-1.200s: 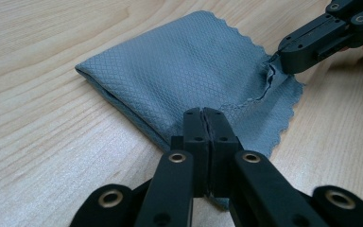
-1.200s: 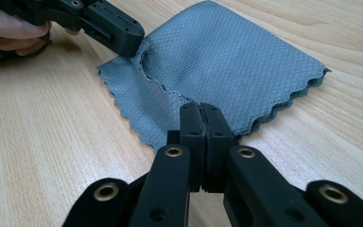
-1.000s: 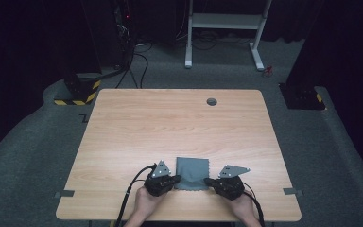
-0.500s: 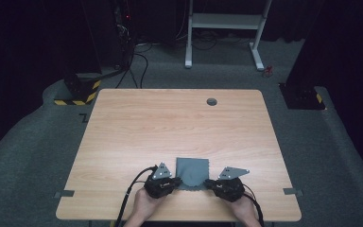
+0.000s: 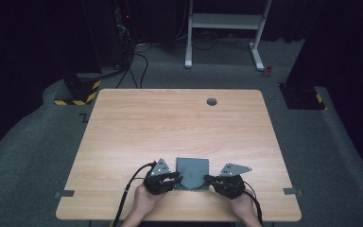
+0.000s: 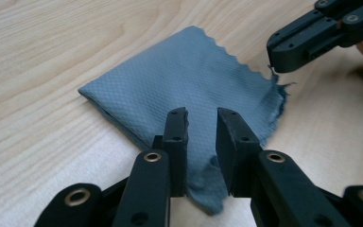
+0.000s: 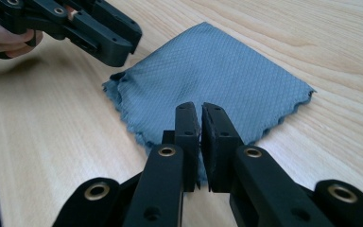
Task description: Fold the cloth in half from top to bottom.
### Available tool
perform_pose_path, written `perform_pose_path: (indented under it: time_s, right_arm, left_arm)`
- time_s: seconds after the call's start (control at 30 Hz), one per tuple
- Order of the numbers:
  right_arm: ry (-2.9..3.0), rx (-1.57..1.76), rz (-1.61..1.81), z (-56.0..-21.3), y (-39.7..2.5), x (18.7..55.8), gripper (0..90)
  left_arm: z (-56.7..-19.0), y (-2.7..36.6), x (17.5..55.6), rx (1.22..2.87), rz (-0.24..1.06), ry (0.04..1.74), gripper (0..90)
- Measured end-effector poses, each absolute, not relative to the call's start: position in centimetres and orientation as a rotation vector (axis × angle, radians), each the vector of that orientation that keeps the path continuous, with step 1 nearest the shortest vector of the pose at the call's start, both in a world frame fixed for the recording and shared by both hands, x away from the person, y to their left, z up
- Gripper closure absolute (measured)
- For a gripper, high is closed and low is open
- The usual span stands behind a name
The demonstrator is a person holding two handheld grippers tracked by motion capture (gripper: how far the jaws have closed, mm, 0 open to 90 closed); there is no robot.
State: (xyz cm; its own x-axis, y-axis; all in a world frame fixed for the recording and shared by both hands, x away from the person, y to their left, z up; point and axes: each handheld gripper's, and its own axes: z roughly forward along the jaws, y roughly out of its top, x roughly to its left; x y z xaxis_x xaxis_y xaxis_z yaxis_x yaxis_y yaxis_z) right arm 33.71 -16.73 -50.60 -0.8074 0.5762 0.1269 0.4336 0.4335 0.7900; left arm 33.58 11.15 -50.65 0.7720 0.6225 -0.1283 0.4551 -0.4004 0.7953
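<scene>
Two grippers worked one folded grey cloth (image 5: 192, 172) lying flat near the table's (image 5: 170, 123) front edge. We had our left gripper (image 6: 202, 124) parted a little around the cloth's near corner, not yet clamped. Our right gripper (image 7: 200, 118) had nearly closed on the opposite corner, apparently pinching it, likely so both corners could lift together for unfolding.

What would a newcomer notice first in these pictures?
A folded grey cloth lies at the table's near edge, with a black gripper at each near corner. The right gripper looks shut on its corner; the left gripper straddles its corner, jaws apart.
</scene>
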Motion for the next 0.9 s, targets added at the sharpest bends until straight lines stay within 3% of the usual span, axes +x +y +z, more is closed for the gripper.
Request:
perform_pose_path:
  time_s: [0.43,0.73,0.9]
  right_arm:
    - [2.545,0.922,1.233,-51.3,-15.4,34.4,84.6]
    - [2.580,0.846,1.178,-52.1,-15.7,32.8,75.6]
    - [2.575,0.838,1.186,-52.2,-16.2,32.5,70.5]
  left_arm:
    - [-51.4,10.2,34.0,2.139,0.244,0.804,70.4]
    - [-51.9,10.7,32.8,2.183,0.265,0.782,68.2]
    - [-51.8,10.7,31.9,2.224,0.338,0.748,65.2]
